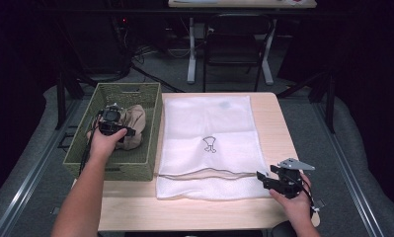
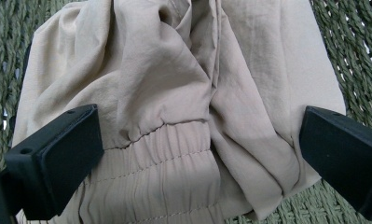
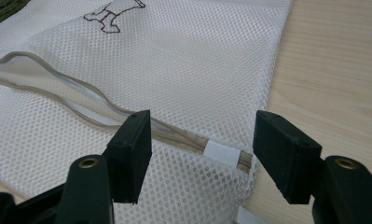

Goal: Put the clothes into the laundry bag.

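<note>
Inside the green woven basket (image 1: 150,123) at the worktop's left lies our crumpled beige fabric garment (image 2: 174,84). It looks light, soft and floppy, so we judge the gathered elastic band (image 2: 165,144) the surest hold. Our left gripper (image 2: 200,149) hangs spread wide over it, empty, the band between its fingers (image 2: 58,158). Our right gripper (image 3: 202,154), also open and empty, straddles the zipper end of the white mesh laundry bag (image 3: 174,60).

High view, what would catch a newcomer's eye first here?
The white mesh laundry bag spread flat across the wooden table, its zipper gaping open near the right gripper, whose jaws are open. Left of it, a green woven basket holds a crumpled beige garment, with the open left gripper poised over it.
</note>
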### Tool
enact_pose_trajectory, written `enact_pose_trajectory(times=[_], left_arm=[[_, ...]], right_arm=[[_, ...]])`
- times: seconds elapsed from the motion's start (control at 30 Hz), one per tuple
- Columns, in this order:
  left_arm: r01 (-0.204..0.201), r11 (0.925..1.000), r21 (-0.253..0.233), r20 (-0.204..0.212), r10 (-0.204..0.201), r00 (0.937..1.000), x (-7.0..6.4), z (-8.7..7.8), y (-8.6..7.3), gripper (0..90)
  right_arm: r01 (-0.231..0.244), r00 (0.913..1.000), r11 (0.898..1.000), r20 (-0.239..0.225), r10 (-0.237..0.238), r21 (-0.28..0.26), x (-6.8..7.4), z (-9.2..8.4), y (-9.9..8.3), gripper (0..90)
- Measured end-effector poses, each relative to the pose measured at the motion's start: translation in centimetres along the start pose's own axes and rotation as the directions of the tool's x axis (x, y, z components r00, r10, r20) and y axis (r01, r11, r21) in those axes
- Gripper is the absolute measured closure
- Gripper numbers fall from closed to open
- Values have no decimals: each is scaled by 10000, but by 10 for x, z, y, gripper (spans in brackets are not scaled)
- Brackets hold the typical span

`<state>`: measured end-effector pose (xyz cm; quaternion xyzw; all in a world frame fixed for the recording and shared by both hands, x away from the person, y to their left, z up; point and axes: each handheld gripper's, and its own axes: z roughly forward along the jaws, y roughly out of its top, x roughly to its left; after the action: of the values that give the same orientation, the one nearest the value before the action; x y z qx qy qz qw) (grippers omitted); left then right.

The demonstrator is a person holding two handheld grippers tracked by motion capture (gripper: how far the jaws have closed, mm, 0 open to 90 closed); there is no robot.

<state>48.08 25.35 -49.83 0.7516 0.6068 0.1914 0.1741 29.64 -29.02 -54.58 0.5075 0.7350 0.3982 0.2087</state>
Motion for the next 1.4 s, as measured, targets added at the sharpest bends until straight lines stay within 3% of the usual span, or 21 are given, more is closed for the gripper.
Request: enact_pose_trajectory(times=[0.4, 0.53, 0.8, 1.13, 1.4], left_arm=[[13, 9996, 280, 144, -17, 9999, -9, 10, 1, 0], [-262, 9977, 626, 481, 232, 9986, -17, 18, 2, 1], [-268, 9976, 645, 472, 238, 9986, -21, 24, 2, 0], [-373, 9963, 780, -162, 387, 9991, -30, 33, 1, 0], [-551, 9946, 884, -376, 587, 9976, -33, 33, 0, 0]], right_arm=[[-50, 10000, 10000, -16, 50, 33, -1, 0, 0, 371], [-53, 10000, 10000, -24, 53, 38, -1, 0, 0, 372], [-64, 9999, 10000, -90, 65, 68, -1, 1, 0, 371], [-44, 9999, 10000, -102, 45, 65, -1, 1, 0, 371], [-75, 9999, 10000, -126, 76, 55, -1, 1, 0, 371]])
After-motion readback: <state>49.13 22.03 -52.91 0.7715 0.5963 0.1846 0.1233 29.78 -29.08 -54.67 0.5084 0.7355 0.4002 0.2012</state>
